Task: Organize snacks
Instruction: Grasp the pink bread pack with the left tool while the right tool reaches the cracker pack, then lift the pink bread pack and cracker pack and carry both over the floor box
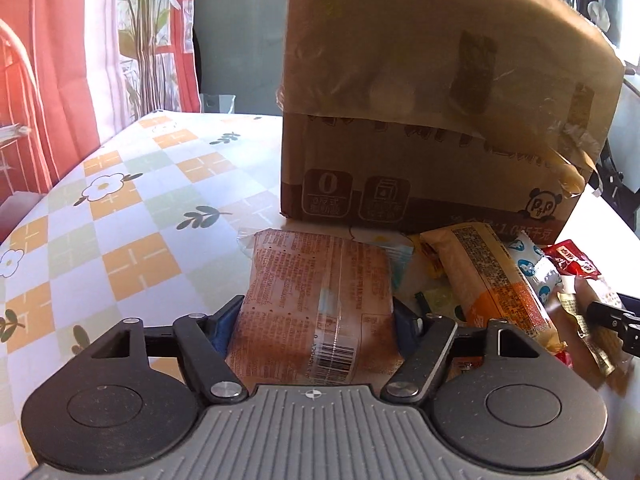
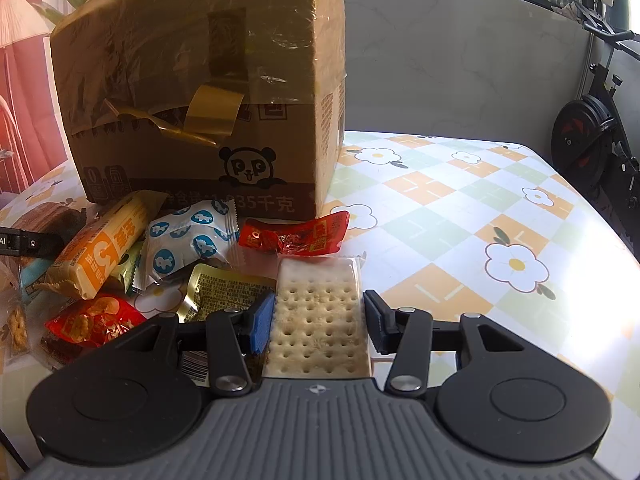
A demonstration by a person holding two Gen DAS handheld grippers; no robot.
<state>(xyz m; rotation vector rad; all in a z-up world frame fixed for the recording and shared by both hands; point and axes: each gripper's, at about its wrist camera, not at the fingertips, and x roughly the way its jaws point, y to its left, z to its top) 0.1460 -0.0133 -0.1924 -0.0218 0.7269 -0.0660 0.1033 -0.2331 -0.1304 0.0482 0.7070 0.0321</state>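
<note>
Your left hand-held gripper (image 1: 316,312) has a brown clear-wrapped snack pack (image 1: 316,300), barcode up, between its pads on the bench (image 1: 132,216); both pads look to touch its sides. Your right hand-held gripper (image 2: 318,320) pinches a clear-wrapped cracker pack (image 2: 318,316). Far of both stands the taped cardboard box (image 2: 200,92): panda logo "P P", a weight ending in "千克". Piled near its base: an orange bar (image 2: 100,252) marked "3", a white packet with blue blobs (image 2: 188,240), and a red sachet (image 2: 296,236).
</note>
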